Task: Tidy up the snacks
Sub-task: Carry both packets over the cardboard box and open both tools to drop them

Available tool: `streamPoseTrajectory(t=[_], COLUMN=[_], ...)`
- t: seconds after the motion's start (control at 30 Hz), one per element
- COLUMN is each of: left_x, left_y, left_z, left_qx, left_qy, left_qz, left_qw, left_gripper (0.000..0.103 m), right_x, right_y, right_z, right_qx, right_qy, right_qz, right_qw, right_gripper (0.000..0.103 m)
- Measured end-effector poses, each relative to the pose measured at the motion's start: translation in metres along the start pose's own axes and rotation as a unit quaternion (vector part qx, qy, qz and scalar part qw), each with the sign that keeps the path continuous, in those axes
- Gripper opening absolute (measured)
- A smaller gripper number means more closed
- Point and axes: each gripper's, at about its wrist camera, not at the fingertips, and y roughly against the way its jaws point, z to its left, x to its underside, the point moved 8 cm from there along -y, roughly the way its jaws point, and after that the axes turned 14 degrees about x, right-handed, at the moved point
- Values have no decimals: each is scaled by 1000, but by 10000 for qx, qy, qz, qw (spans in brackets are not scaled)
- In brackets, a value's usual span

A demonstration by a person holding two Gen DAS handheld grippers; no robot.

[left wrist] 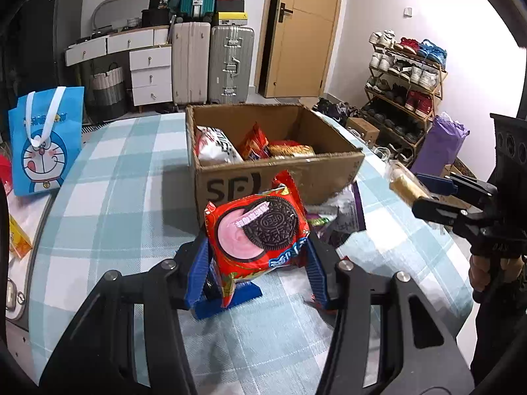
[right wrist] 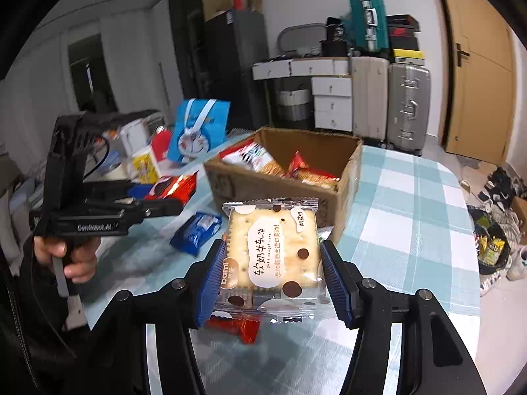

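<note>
Left wrist view shows the left gripper [left wrist: 260, 260] with its blue fingers [left wrist: 197, 273] clamped on a red Oreo packet [left wrist: 257, 233], held above the checked tabletop [left wrist: 108, 204] just in front of the cardboard box [left wrist: 280, 177], which already holds several snacks. Right wrist view shows the right gripper [right wrist: 273, 273] with its fingers [right wrist: 336, 279] pressed on a clear nougat cracker packet [right wrist: 273, 250], also lifted near the box; a blue packet [right wrist: 196, 232] lies on the tabletop beside it.

Snack packets [left wrist: 253, 144] in box [left wrist: 329, 177] on table [left wrist: 125, 197]
</note>
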Motion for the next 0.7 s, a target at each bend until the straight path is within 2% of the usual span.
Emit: streamPoseTrajectory(t=[0.33, 0.7], left_x=[-38, -70], left_y=[0, -34], left_z=[9, 23], left_qx=[-119, -248], left_qy=[5, 137], left_qz=[-226, -316], left_qw=[9997, 9991], left_gripper=[49, 49], right_x=[-39, -89], right_y=[-7, -27], right_z=[-7, -16], right_qx=[349, 438], right_qy=[-453, -749], right_qz=[-274, -488], right_qw=[9980, 9950], right_gripper=[58, 58])
